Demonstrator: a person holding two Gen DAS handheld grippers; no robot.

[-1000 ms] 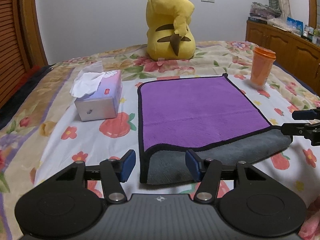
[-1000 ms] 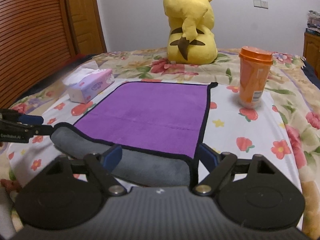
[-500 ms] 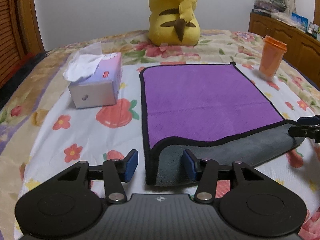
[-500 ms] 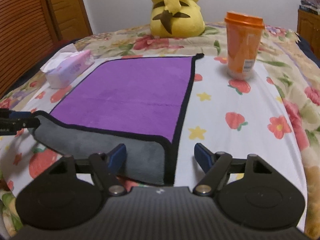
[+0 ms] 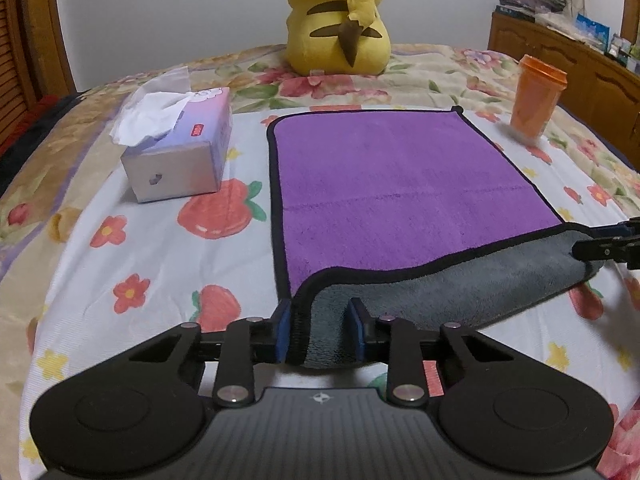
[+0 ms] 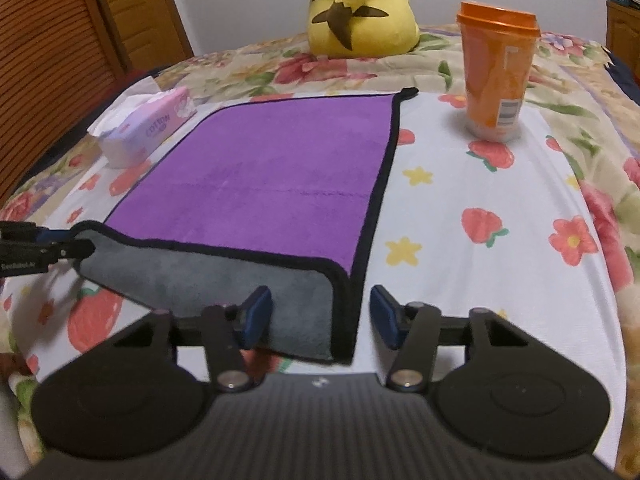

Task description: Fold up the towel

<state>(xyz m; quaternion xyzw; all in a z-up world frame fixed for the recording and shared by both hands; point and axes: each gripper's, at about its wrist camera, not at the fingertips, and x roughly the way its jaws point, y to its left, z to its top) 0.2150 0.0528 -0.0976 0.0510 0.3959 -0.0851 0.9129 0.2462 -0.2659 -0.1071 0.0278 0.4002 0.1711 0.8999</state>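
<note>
- Bedroom setting: pale wall behind, wooden slatted door at left, wooden cabinet (image 5: 560, 52) along right.
- Bedspread (image 5: 132, 248), floral and strawberry print, serving as work surface and spanning both views.
- Towel (image 5: 400, 184), purple face up with black trim, lying flat mid-bed; crease line running side to side across middle. Long axis hard to judge through fisheye; far edge toward plush, near edge toward grippers. Near edge turned up and back, grey underside (image 6: 208, 276) showing as a band across full width.
- Plush toy (image 5: 340, 20), yellow with brown stripes, seated at far end beyond towel, back to cameras.
- Tissue box (image 5: 180, 152), pale lilac, white tissue sticking out on top, left of towel, apart from it.
- Cup (image 6: 496, 68), orange with lid, upright, right of towel's far corner, apart from it.
- Left gripper (image 5: 320, 332), at near left corner of towel; blue pads narrowed around raised corner, left pad against black trim, right pad against grey pile.
- Right gripper (image 6: 316, 316), at near right corner; fingers set wide, corner lying between, left pad touching grey side, right pad clear of trim.
</note>
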